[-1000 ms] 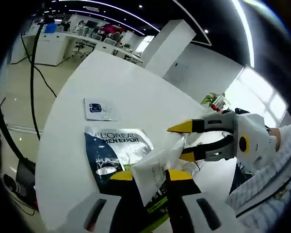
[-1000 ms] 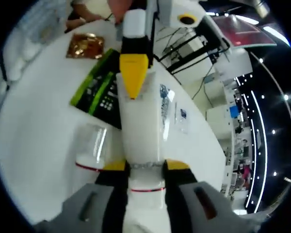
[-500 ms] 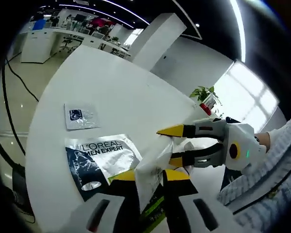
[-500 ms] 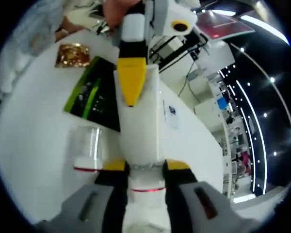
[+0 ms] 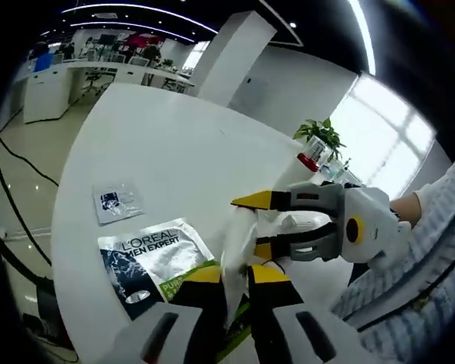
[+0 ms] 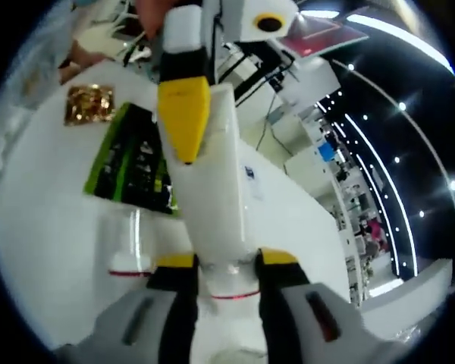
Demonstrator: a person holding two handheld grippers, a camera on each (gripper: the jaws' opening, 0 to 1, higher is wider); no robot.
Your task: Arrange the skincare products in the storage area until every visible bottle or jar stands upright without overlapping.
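Tube of white plastic (image 6: 216, 174), long and smooth, held clear of the round white table (image 5: 174, 136), above its near right part, between both claws. Right gripper (image 6: 226, 262) closed tight round the capped end, right at a thin red band; left gripper (image 5: 227, 274) closed on the flat crimped end, pinching it thin. Gripped at both ends, most likely, to swing the tube cap-down and stand it upright, which reads as the step in hand. Lying flat on the table underneath: a silver foil L'Oreal Men Expert pack (image 5: 155, 250), a flat green-and-black box (image 6: 129, 163) tucked partly under that pack, a small pale sachet (image 5: 117, 203) farther left, and a gold foil sachet (image 6: 89, 104) at the far edge. Just beside the tube, a clear jar with a white, red-banded end (image 6: 133, 243), resting on the table. Cannot tell whether that jar stands right way up or upside down, nor what it holds. Cap of the tube cut off below the right jaws; print on the tube too faint to read. Much of the box covered by tube and claws. No marked storage area to be made out.
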